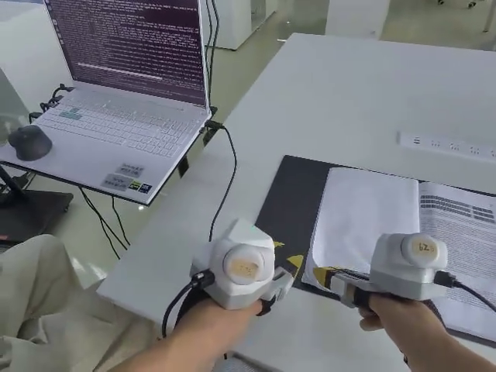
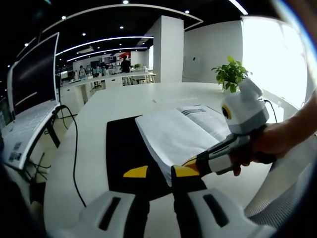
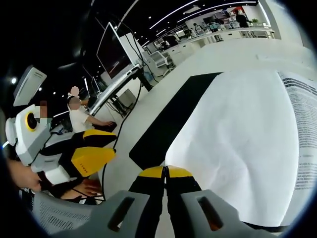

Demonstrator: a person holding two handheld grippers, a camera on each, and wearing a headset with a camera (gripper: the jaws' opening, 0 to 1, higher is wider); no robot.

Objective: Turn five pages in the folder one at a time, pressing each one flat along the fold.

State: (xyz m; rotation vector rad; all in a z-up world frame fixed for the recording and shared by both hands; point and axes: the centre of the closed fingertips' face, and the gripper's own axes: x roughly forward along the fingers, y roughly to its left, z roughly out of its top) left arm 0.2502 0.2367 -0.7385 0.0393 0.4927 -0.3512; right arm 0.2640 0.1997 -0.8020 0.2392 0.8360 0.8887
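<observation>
The black folder (image 1: 291, 209) lies open on the white surface (image 1: 349, 93). The right hand-held gripper (image 3: 166, 172) is clenched on the near corner of 1 blank-backed page (image 1: 364, 217), which curves up over the cover. The left hand-held gripper (image 2: 159, 172) hovers released just beside it, over the folder's near edge.

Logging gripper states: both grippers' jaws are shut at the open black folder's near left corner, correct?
Not both: the jaws of the left gripper stand open, as the left gripper view shows. The right gripper is shut, and both sit at the near left corner of the open black folder.
</observation>
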